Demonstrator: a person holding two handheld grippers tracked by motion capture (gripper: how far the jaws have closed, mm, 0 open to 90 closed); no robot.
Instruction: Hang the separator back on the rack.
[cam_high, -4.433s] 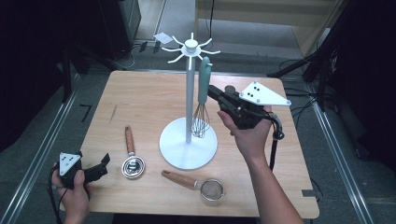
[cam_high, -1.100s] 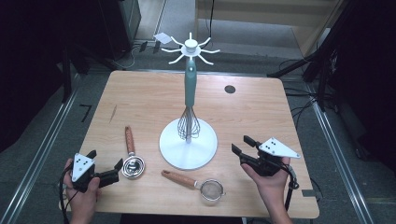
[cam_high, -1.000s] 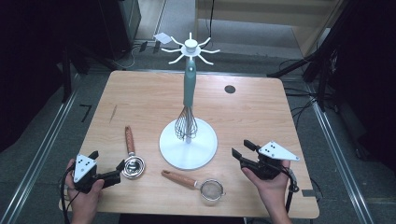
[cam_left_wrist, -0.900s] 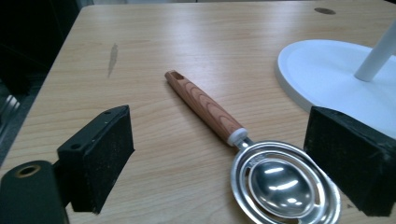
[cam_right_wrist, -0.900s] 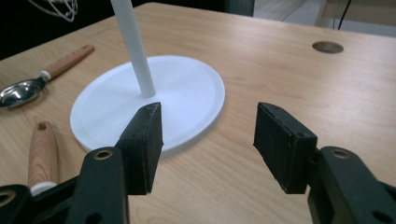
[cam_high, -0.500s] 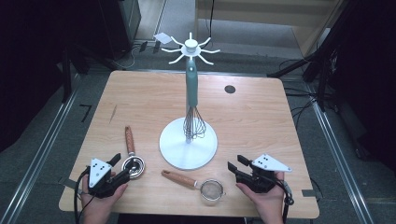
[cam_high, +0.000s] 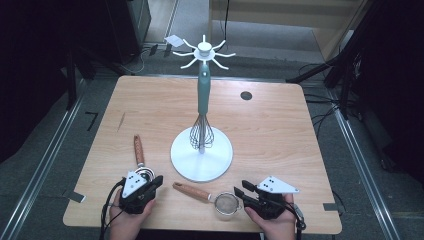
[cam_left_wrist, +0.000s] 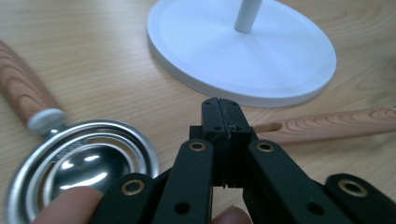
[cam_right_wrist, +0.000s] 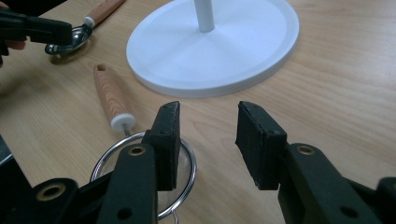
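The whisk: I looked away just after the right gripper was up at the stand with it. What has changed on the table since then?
The whisk now hangs on the white stand, let go. The right gripper has come down to the near edge beside the strainer, its jaws closing with nothing between them. The left gripper slid right beside the slotted spoon and shut empty. Both wooden-handled tools lie as before.

One legible mark: the numeral "7" (cam_high: 91, 120), dark, on the grey floor (cam_high: 60, 150) just left of the bench (cam_high: 270, 130). No other text, label or brand can be read.
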